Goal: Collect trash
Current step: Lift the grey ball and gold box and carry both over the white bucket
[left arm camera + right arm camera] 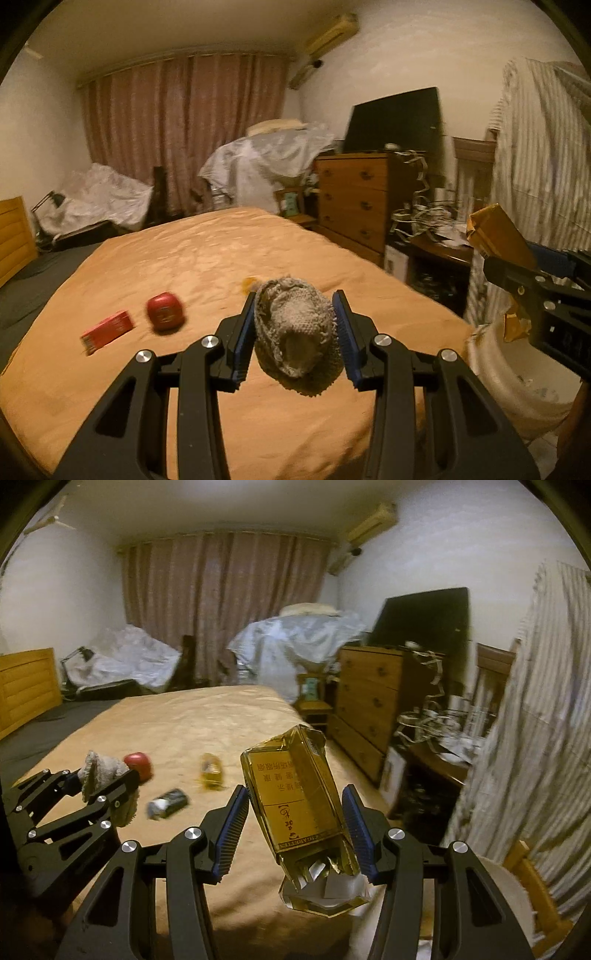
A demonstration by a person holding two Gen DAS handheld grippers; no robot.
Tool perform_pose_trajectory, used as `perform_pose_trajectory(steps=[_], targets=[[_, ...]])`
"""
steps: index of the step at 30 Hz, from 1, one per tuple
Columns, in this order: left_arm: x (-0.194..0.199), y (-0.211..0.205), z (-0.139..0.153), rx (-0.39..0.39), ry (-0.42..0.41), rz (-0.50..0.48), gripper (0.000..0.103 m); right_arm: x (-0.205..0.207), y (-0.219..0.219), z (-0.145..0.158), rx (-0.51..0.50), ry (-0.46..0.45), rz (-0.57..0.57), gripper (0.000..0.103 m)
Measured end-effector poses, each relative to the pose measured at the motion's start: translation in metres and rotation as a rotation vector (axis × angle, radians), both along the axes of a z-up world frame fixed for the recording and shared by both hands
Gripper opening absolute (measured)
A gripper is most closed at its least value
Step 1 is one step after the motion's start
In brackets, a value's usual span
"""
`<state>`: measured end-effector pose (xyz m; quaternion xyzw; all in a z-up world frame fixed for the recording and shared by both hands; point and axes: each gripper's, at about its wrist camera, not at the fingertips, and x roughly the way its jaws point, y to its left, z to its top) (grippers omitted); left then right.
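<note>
My left gripper (297, 332) is shut on a crumpled grey net-like rag (297, 332) and holds it above the orange bedspread (207, 258). It also shows in the right wrist view (107, 779). My right gripper (295, 827) is shut on a torn gold cigarette box (299, 801), held over the bed's right edge; the box also shows in the left wrist view (496, 232). On the bed lie a red round container (165, 312), a red flat box (107, 329), a small yellow wrapper (211, 771) and a dark crumpled packet (168, 803).
A white bin (517, 373) stands low at the right beside the bed. A wooden dresser (354, 199) with a dark screen (395, 122), a cluttered low table (436, 753) and a striped hanging cloth (524, 716) line the right side.
</note>
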<state>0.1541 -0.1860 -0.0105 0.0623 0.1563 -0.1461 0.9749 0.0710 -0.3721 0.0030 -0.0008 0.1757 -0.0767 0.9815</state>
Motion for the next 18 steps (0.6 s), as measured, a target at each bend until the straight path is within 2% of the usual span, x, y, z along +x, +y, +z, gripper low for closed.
perform_pose_trajectory(steps=[9, 18], targets=[[-0.002, -0.082, 0.003, 0.021, 0.019, -0.151, 0.039, -0.033, -0.100, -0.003, 0.002, 0.057, -0.129, 0.054], [-0.007, -0.165, -0.008, 0.031, 0.142, -0.325, 0.039, -0.053, -0.221, -0.033, 0.107, 0.275, -0.239, 0.055]])
